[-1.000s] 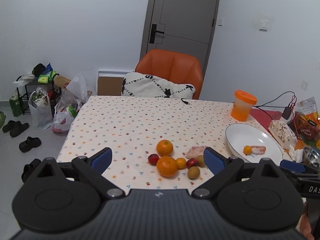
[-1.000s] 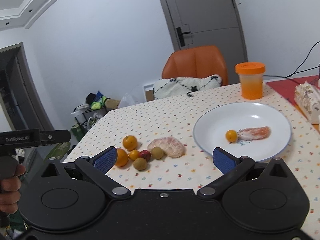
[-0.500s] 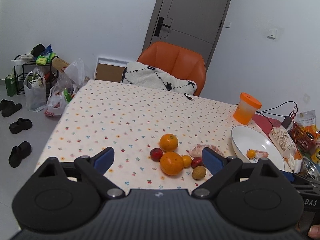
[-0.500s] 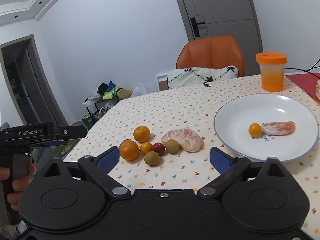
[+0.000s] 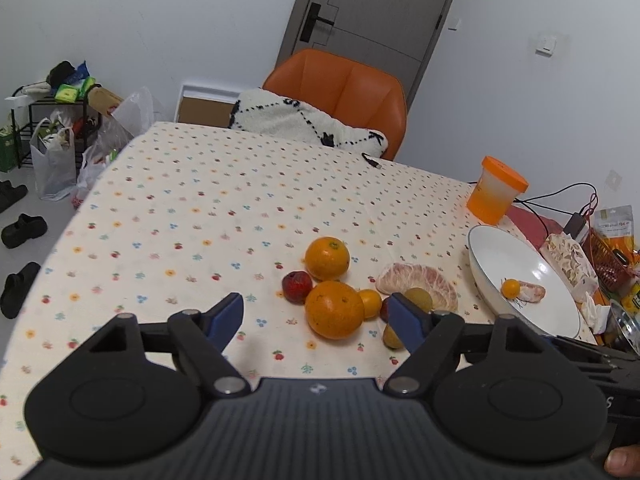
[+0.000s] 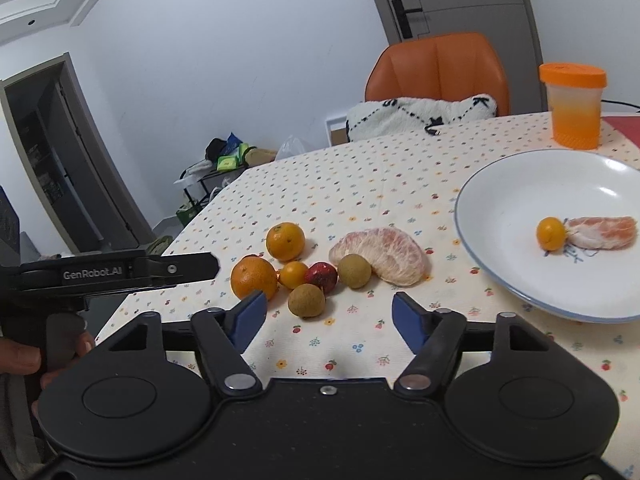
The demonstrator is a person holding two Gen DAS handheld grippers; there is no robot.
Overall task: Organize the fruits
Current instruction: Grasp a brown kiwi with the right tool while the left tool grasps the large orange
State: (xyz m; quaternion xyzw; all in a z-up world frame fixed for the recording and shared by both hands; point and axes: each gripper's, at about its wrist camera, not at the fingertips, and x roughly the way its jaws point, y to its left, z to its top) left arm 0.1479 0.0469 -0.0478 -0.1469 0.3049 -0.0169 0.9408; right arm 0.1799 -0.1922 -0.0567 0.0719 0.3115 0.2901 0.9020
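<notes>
You were working in a home dining room: your bench (image 5: 224, 200) wore a flower-dotted cloth, an orange chair (image 5: 344, 92) with a knitted cushion (image 5: 296, 120) stood before a grey door (image 5: 372, 4), and slippers (image 5: 22, 226) and shopping bags (image 5: 54, 164) lay on the floor.

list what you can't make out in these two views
- Dark red fruit, left wrist view: mostly hidden behind the left gripper's right finger; the brown fruit below it is half covered too.
- Metal bowl, left wrist view: cut off by the right edge.
- Plate, right wrist view: right side cut off by the edge.
- Snack packet, left wrist view: print too small to read.
- Right gripper: open, holding nothing.
</notes>
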